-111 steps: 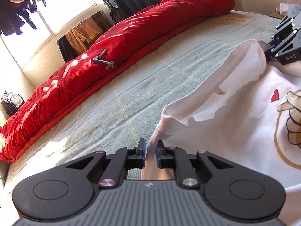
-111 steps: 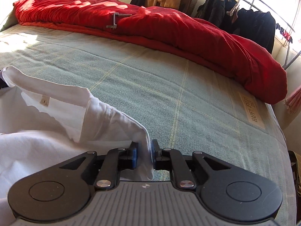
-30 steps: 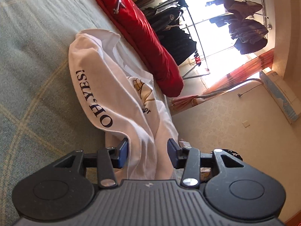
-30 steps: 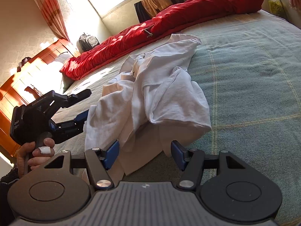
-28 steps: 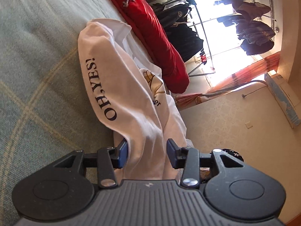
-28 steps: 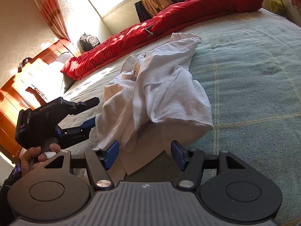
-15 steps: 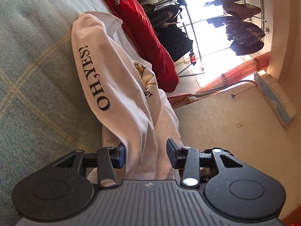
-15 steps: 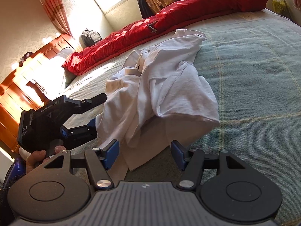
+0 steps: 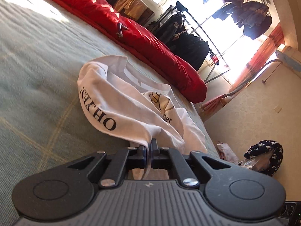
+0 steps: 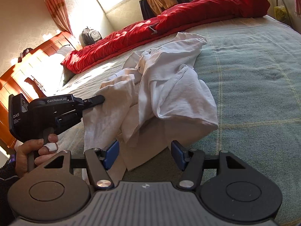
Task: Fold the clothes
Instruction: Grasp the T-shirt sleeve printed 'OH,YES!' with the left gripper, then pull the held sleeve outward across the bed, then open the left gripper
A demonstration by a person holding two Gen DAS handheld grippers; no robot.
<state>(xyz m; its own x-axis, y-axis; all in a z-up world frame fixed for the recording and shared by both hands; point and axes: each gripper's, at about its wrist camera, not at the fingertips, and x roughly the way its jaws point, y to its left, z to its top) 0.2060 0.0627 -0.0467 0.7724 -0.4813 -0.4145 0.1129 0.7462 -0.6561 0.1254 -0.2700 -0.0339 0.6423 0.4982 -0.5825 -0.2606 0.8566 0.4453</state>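
A home bedroom: bed (image 10: 254, 60) with red quilt (image 10: 169, 28), wooden dresser (image 10: 22, 73), clothes rack (image 9: 188, 35) by a sunlit window.

The white T-shirt (image 9: 131, 101) folds over itself, hiding part of its chest print (image 9: 160, 101), and the hand (image 10: 32, 154) holding the left gripper (image 10: 97, 99) is cut off at the left edge.

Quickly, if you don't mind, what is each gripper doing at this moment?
Left gripper: shut on an edge of the crumpled white printed T-shirt.
Right gripper: open, holding nothing; the shirt's hem lies between its blue pads.
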